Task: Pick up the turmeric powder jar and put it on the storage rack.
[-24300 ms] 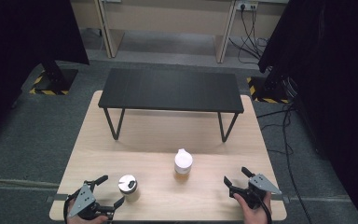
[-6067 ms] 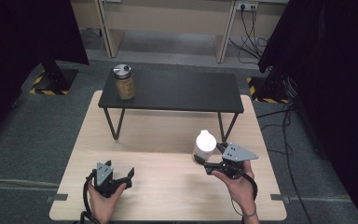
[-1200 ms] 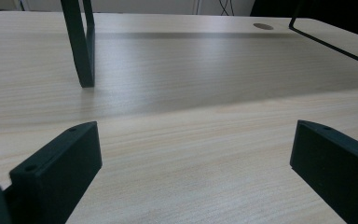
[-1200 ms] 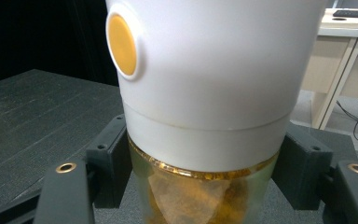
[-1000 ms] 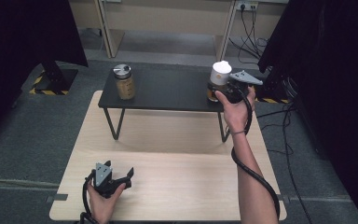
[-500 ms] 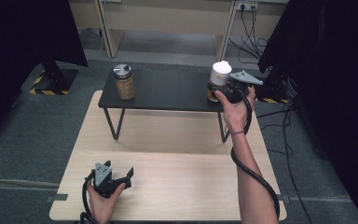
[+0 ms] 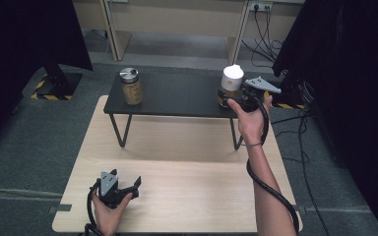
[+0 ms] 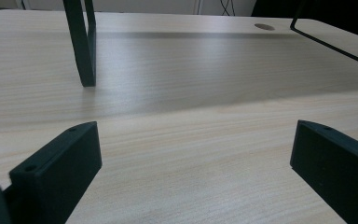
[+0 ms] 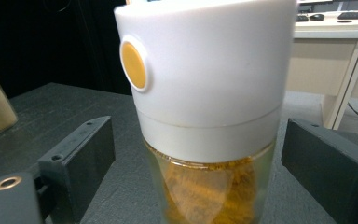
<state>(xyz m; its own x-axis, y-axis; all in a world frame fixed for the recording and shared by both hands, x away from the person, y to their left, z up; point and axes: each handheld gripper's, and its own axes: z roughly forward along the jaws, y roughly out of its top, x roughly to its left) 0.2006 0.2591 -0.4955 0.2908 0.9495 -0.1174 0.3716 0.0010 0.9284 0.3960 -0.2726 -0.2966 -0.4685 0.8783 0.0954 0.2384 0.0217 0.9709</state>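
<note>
A jar with a tall white lid (image 7: 232,78) and amber contents stands upright at the right end of the black raised shelf (image 7: 177,93). My right gripper (image 7: 225,100) straddles its lower part. In the right gripper view the jar (image 9: 205,84) sits between the two jaws with a gap on each side, so the right gripper (image 9: 198,140) is open; its jaws have just been opening off the jar. A second jar with a silver lid (image 7: 130,86) stands at the shelf's left end. My left gripper (image 7: 136,187) rests open on the wooden table (image 7: 202,187), nothing between its jaws (image 8: 193,137).
The shelf stands on thin black legs (image 8: 81,42) at the far half of the table. Dark curtains hang left and right, and cables (image 7: 310,147) trail on the floor to the right. Bare wood lies between the shelf legs and the table's near edge.
The white-lidded jar, carried low over the wooden table several seconds ago, now stands on the shelf. The right hand has stayed beside it over the last second. The left gripper has not moved.
</note>
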